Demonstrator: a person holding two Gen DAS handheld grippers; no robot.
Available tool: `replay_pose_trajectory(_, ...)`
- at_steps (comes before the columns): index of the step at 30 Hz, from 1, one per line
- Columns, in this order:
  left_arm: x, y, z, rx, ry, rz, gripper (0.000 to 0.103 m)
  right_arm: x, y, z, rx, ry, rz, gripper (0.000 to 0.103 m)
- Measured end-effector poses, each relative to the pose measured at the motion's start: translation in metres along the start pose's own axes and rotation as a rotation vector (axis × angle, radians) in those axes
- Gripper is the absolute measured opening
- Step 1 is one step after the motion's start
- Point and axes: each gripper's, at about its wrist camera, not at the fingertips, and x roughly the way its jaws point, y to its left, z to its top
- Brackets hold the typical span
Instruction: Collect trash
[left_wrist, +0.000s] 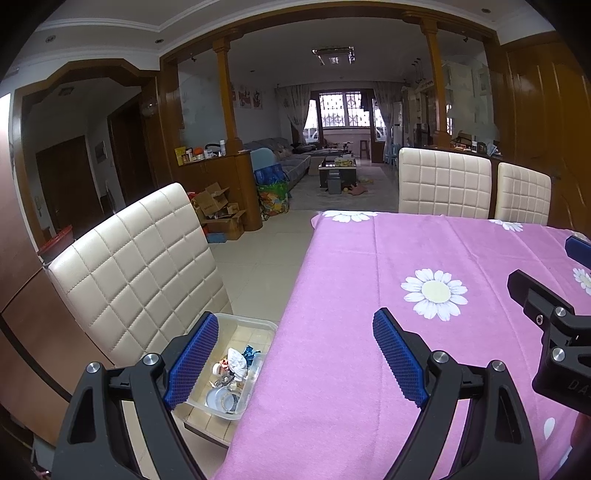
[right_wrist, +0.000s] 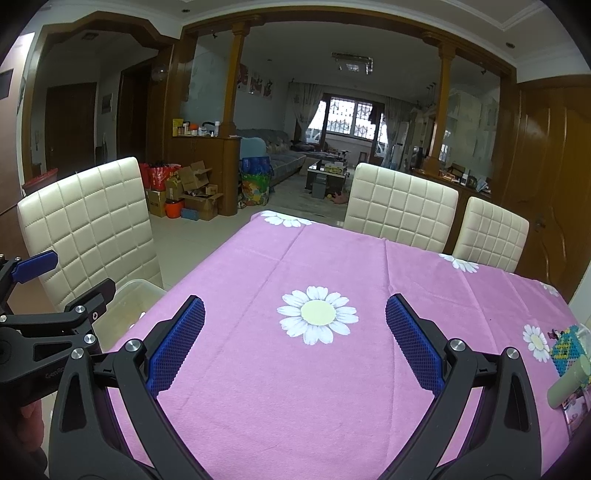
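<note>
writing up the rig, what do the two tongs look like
Both the left tongs and the right tongs are matte black plastic with triangular cut-outs and round silver pivot bolts. Each finger carries a long blue pad with a fine grid texture. No cables or sleeves show.

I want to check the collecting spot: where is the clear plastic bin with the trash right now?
In the left wrist view, the clear plastic bin sits on the seat of the cream chair, just left of the pink tablecloth edge.

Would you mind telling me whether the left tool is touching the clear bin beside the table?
Cannot tell. In the left wrist view the left tool stands open and empty, and one finger overlaps the bin in the picture, so no gap or contact shows plainly.
</note>
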Motion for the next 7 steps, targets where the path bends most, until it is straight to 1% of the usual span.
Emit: replay_pose_trajectory(7,0.0015,0.0041,-0.0006,-0.019,0.002,-0.012,0.084,-0.0001,0.0006,-0.0004,0.005,0.0,0.009,0.097)
